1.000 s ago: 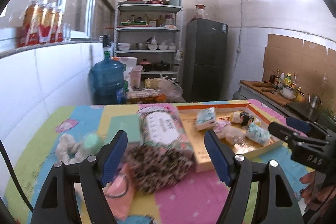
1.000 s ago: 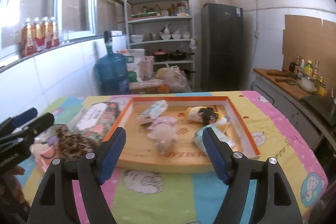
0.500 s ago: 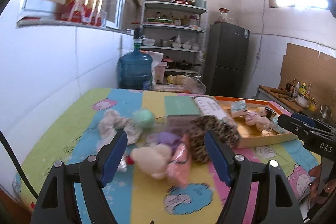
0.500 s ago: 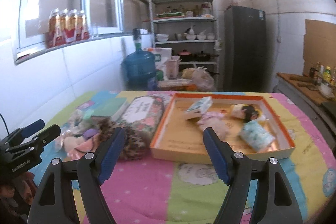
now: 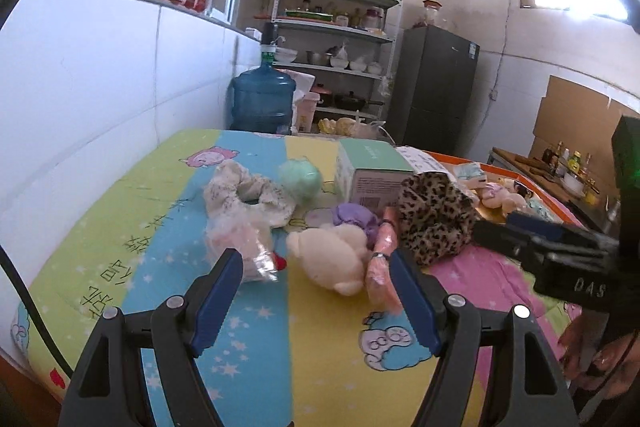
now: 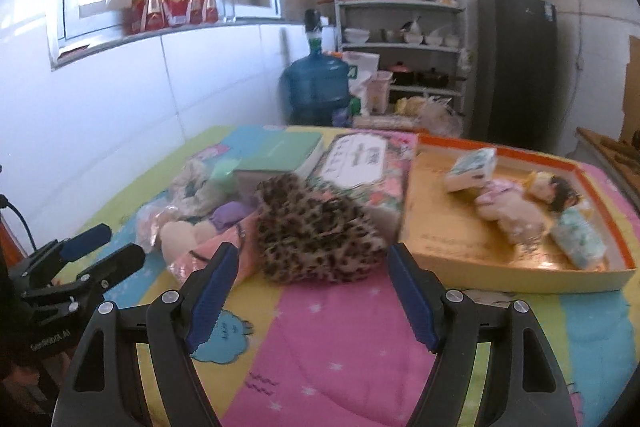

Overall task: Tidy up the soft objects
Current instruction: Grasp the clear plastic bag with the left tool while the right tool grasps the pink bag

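Observation:
Soft things lie in a heap on the colourful mat: a cream plush toy (image 5: 334, 255), a leopard-print pouch (image 5: 434, 215) (image 6: 316, 231), a pink item in plastic (image 5: 382, 263), a purple piece (image 5: 354, 217), a green puff (image 5: 300, 179) and a whitish scrunchie (image 5: 240, 193). An orange-rimmed cardboard tray (image 6: 516, 263) holds a pink plush (image 6: 508, 211), a doll (image 6: 556, 187) and tissue packs. My left gripper (image 5: 316, 301) is open and empty, just short of the cream plush. My right gripper (image 6: 308, 291) is open and empty, in front of the leopard pouch.
A green box (image 5: 370, 171) and a floral wipes pack (image 6: 364, 163) lie between the heap and the tray. A white tiled wall runs along the left. A blue water jug (image 5: 262, 99), shelves and a dark fridge (image 5: 438, 87) stand behind the table.
Both grippers have swung left, away from the tray and towards the heap of soft things. The left one has come closer to the cream plush. Both stay open.

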The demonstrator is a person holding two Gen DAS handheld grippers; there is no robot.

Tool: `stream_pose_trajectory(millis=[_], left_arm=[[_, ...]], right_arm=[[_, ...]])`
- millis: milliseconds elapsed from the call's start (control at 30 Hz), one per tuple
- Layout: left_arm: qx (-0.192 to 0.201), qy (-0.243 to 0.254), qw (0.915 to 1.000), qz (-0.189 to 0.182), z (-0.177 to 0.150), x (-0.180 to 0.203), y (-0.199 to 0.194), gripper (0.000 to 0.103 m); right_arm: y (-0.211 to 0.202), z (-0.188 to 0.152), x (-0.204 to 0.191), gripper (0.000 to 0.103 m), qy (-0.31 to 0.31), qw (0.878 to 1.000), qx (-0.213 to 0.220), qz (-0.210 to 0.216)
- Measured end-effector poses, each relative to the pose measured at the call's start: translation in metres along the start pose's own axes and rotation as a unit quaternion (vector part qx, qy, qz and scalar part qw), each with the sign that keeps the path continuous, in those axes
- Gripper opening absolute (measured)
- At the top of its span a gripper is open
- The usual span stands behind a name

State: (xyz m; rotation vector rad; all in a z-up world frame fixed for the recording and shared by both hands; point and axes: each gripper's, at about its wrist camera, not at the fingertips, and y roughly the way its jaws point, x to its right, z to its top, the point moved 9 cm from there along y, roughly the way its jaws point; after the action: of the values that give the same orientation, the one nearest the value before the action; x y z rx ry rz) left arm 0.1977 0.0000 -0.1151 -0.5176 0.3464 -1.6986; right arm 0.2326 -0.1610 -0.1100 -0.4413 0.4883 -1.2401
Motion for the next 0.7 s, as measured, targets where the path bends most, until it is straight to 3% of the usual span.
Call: stream_pose_trajectory(millis=[200, 400, 700], left_arm=[[0.011, -0.031, 0.9989, 0.032, 0.002, -0.038, -0.006, 0.075], [0.017, -0.045, 0.9975, 0.051, 0.004, -0.066, -0.009, 0.075], [0.008, -0.043, 0.9985, 0.033, 0.011, -0.072, 0.001, 0.075]], right_arm=[[0.032, -0.025, -0.046, 0.078, 0.004, 0.995, -0.061, 0.081], [0.054, -0.031, -0.058, 0.078, 0.091, 0.981, -0.095, 0.144], [0.072, -0.025, -0.041, 0.078, 0.231, 0.953, -0.096, 0.173]])
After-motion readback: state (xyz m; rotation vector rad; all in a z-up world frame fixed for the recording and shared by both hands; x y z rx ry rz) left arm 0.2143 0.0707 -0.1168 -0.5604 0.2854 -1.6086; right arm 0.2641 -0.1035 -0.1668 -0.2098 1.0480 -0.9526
